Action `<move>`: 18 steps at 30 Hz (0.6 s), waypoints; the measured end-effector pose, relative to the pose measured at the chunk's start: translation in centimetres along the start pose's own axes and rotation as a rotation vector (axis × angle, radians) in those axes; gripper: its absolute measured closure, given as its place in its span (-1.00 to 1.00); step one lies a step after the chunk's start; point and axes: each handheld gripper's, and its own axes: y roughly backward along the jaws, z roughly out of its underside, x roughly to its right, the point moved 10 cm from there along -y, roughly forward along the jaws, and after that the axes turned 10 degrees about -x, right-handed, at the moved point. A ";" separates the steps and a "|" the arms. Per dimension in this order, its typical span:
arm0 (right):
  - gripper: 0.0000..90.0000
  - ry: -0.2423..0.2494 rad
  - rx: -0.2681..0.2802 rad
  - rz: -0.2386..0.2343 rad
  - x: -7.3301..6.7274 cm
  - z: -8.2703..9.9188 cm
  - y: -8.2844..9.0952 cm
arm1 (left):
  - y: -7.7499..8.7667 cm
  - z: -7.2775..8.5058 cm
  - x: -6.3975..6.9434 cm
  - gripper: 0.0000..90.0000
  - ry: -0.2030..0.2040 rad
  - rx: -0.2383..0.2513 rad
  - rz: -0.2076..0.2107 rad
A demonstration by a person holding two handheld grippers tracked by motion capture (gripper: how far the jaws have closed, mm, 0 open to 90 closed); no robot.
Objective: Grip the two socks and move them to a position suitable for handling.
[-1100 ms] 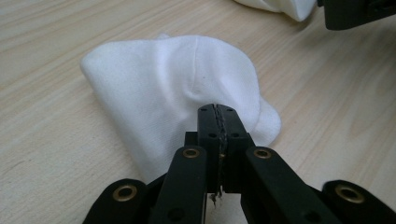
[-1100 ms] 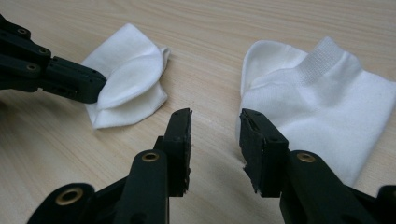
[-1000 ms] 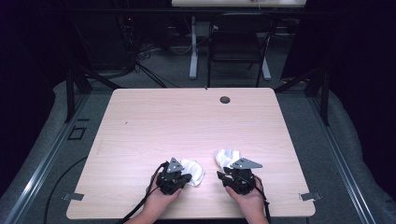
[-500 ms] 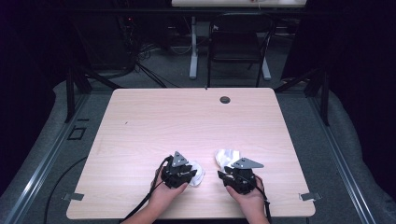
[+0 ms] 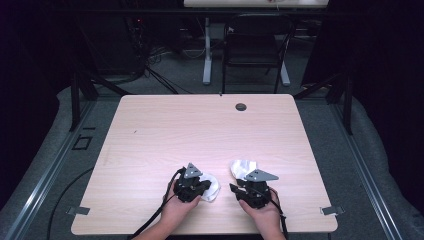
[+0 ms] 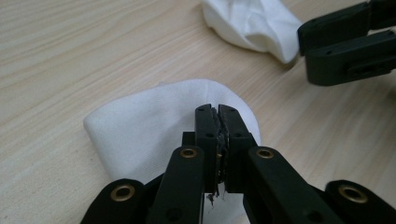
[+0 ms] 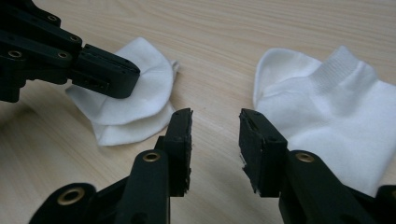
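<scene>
Two white ankle socks lie near the table's front edge. The left sock (image 5: 211,186) (image 6: 140,126) is folded over on itself. My left gripper (image 5: 194,186) (image 6: 217,111) is shut, its tips lying over that sock; no fabric shows between the jaws. In the right gripper view the left gripper (image 7: 109,72) rests on top of the folded sock (image 7: 144,91). The right sock (image 5: 242,167) (image 7: 327,107) lies flat, cuff up. My right gripper (image 5: 252,192) (image 7: 215,119) is open over bare wood, just left of that sock. Its jaws (image 6: 345,51) show beside the second sock (image 6: 252,21).
The light wooden table (image 5: 200,130) has a small black grommet (image 5: 241,106) near its far edge. A black chair (image 5: 255,45) and floor cables stand beyond the table. Both hands sit close to the front edge.
My left gripper has shifted slightly right, onto the left sock, which now looks more bunched. The right gripper has barely moved.
</scene>
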 end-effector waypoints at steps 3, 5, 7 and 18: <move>0.88 0.025 -0.023 -0.040 -1.0 0.0 -0.2 | 0.7 -0.4 0.3 0.95 0.014 0.030 0.025; 0.99 0.049 -0.036 -0.053 -1.7 0.0 -0.3 | 1.2 -0.6 0.5 0.95 0.033 0.047 0.042; 1.00 0.069 -0.043 -0.068 -2.4 -0.1 -0.7 | 1.8 -0.8 0.4 0.95 0.025 0.058 0.039; 1.00 0.148 -0.115 -0.054 -4.4 -0.9 -3.6 | 3.7 -0.9 -1.3 0.95 0.064 0.083 0.037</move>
